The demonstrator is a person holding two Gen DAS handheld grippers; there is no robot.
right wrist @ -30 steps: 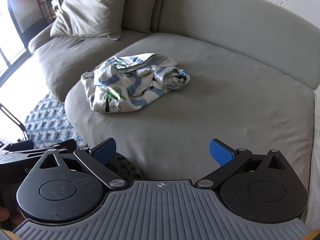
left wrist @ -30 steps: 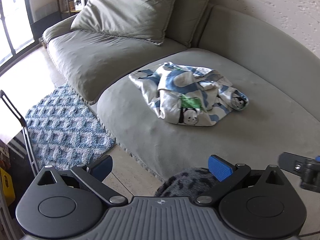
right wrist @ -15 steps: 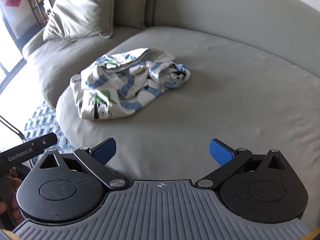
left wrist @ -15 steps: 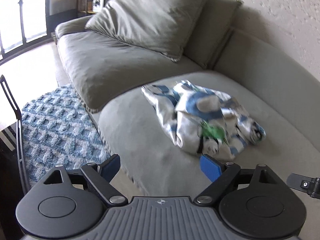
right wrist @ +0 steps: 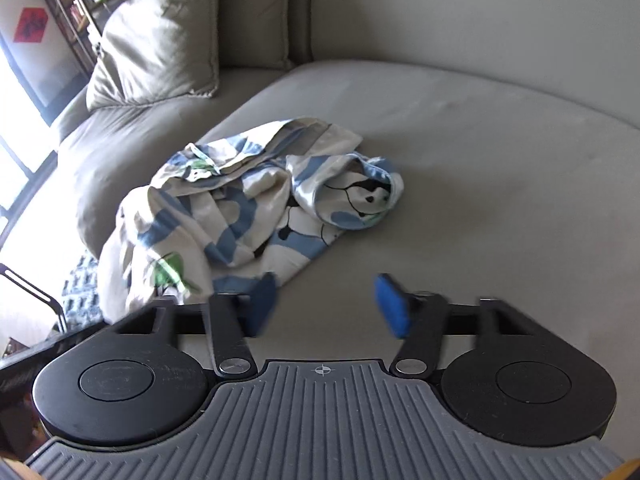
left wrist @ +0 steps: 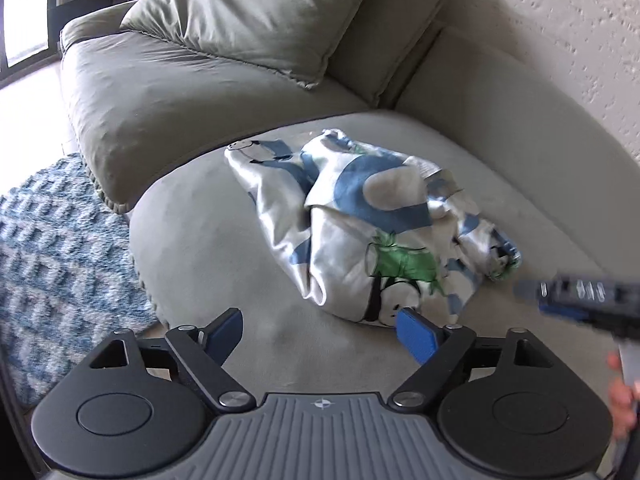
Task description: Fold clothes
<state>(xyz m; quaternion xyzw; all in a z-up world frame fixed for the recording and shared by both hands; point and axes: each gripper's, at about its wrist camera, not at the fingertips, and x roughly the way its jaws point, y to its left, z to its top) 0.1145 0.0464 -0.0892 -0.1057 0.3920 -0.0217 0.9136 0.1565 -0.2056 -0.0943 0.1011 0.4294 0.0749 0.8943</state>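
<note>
Black linkage arms, blue fingers [left wrist: 416,340], ribbed grey housing

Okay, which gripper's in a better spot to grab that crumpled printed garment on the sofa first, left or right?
Probably left: the left gripper, open, has one fingertip at the crumpled garment; the right gripper sits beside its edge.

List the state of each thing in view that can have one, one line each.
Printed garment: crumpled in a heap on the sofa seat, unfolded, not gripped.
Left gripper: open, empty, short of the garment.
Right gripper: open, empty, blurred, at the garment's near edge.
Cushion: leaning against the backrest.
</note>
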